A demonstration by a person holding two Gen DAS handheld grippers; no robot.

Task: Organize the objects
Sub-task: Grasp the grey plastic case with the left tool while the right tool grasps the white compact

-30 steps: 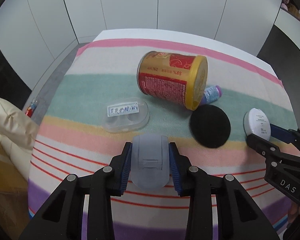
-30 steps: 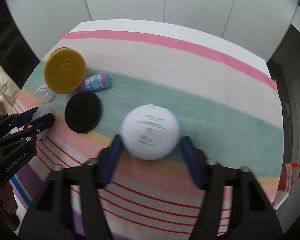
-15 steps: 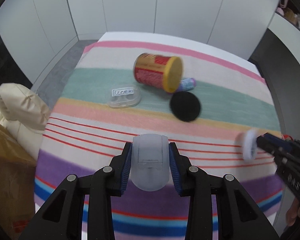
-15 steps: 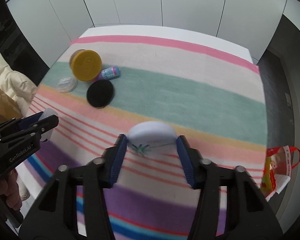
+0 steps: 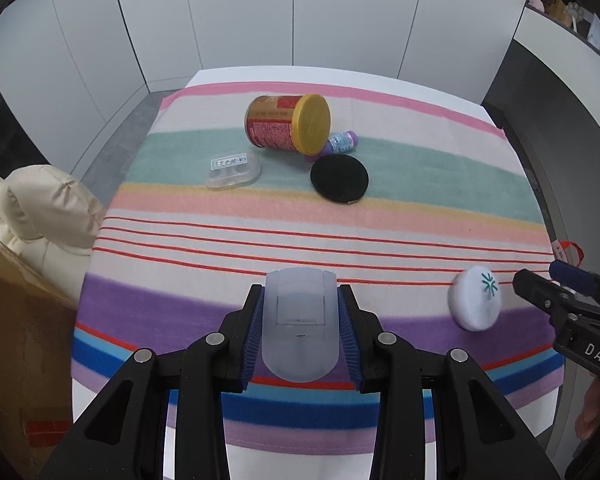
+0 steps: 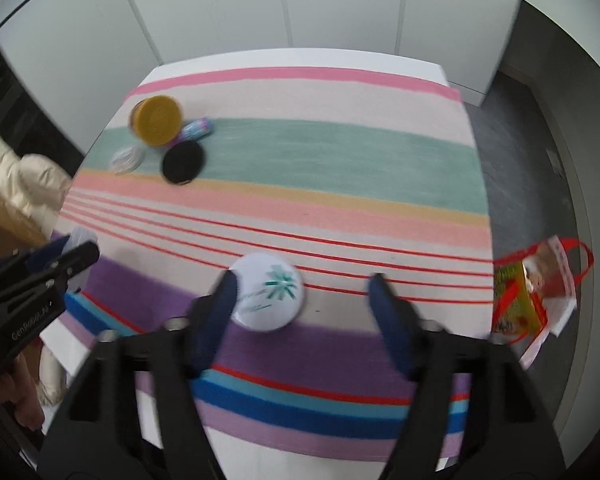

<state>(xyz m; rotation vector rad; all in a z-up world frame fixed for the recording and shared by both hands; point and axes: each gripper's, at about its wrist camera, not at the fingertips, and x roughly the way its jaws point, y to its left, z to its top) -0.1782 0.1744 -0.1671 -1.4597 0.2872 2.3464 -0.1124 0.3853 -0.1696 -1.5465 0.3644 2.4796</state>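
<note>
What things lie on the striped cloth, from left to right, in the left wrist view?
Clear plastic case → red can with yellow lid → black round pad → white round compact. The small purple bottle is omitted; it overlaps the can and the pad.

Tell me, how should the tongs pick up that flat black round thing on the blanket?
The black disc lies flat on the striped blanket, so probably come straight down from above and pinch its thin rim on opposite sides. The side away from the gold-lidded can looks freest.
</note>
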